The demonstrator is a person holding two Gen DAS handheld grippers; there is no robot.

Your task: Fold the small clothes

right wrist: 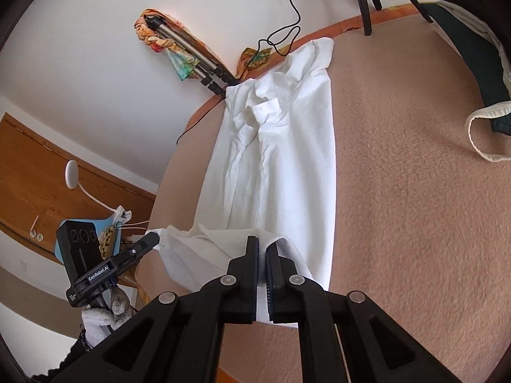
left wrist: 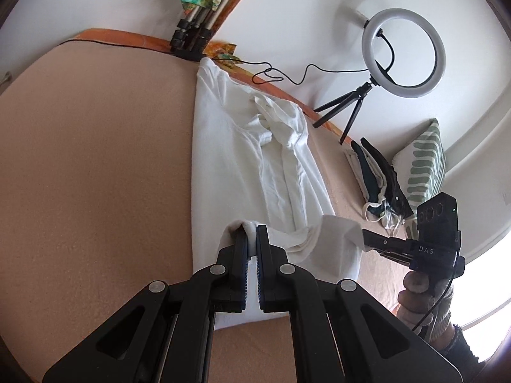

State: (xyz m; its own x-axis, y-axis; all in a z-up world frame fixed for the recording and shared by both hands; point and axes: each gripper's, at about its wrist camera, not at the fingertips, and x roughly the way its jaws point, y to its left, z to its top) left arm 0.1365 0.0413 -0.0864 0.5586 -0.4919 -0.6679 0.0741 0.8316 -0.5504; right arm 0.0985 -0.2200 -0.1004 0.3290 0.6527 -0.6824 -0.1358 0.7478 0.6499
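A white shirt (left wrist: 242, 159) lies lengthwise on the beige blanket (left wrist: 95, 159), folded into a long strip with its collar at the far end. My left gripper (left wrist: 252, 233) is shut on the near hem's left corner. In the same view the right gripper (left wrist: 364, 236) pinches the hem's other corner, raised off the bed. In the right wrist view the shirt (right wrist: 281, 146) stretches away, and my right gripper (right wrist: 262, 244) is shut on the hem. The left gripper (right wrist: 153, 239) holds the far corner there, a gloved hand (right wrist: 102, 316) below it.
A ring light on a tripod (left wrist: 402, 54) stands at the bed's far edge, its cable (left wrist: 287, 76) trailing over the border. A heap of dark and cream clothes (left wrist: 380, 178) and a striped pillow (left wrist: 424, 159) lie to the right. Folded tripod legs (left wrist: 191, 32) lean on the wall.
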